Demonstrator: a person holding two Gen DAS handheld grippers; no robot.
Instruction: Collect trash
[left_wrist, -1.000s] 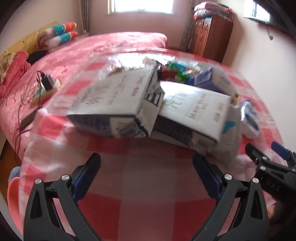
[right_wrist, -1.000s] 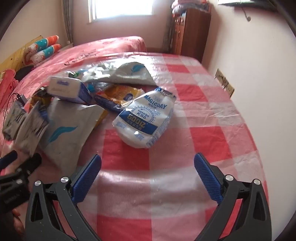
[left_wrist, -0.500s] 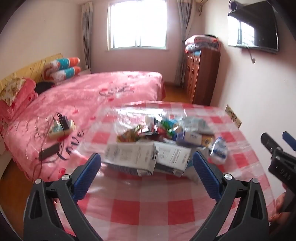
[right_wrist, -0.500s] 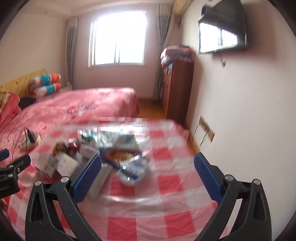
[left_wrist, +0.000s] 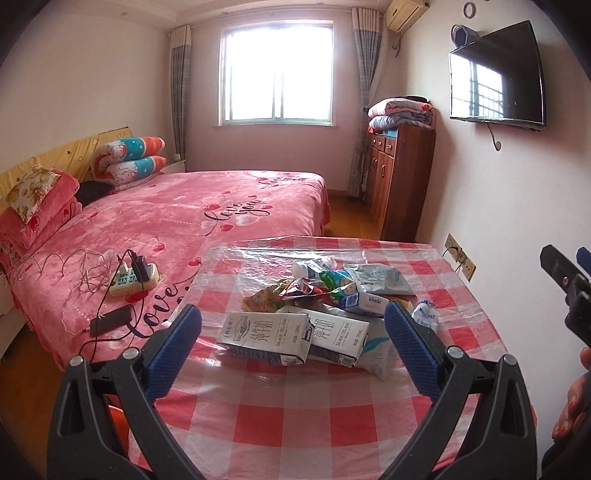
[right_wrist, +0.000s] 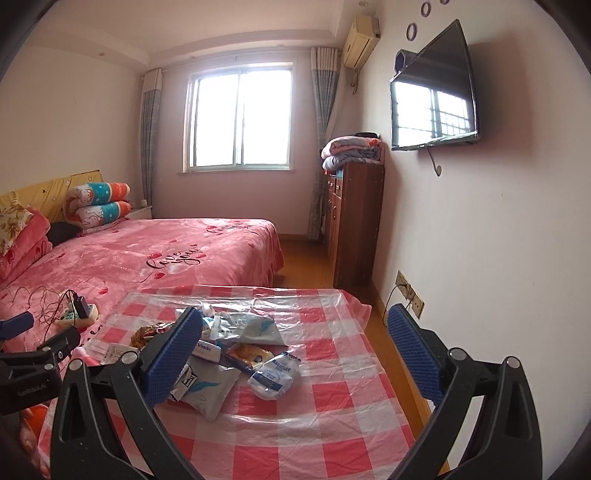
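Trash pile (left_wrist: 317, 314) sits mid-surface on the red-checked cloth (left_wrist: 295, 417), ahead of both my grippers and touching neither. Nothing is collected yet, as far as I can judge, and I see no bin or bag in either view.

Biggest pieces first: two milk cartons (left_wrist: 266, 338) lie on their sides at the near edge of the heap, one overlapping the other. They're boxy and look easy to pinch across the narrow faces, so I'd start there with the left gripper (left_wrist: 291, 345), whose fingers are spread wide and hold nothing.

The flat grey pouch (right_wrist: 210, 387) beside them is limp; I'd nip a raised corner rather than press flat against the slick plastic cover.

The small white-and-blue packet (right_wrist: 273, 374) lies at the right edge of the heap — a job for the right gripper (right_wrist: 291, 350), fingers likewise spread and holding nothing.

The crumpled wrappers (left_wrist: 291, 290) at the back are light and tangled — I'd leave them for last, closing slowly so they don't skid away.
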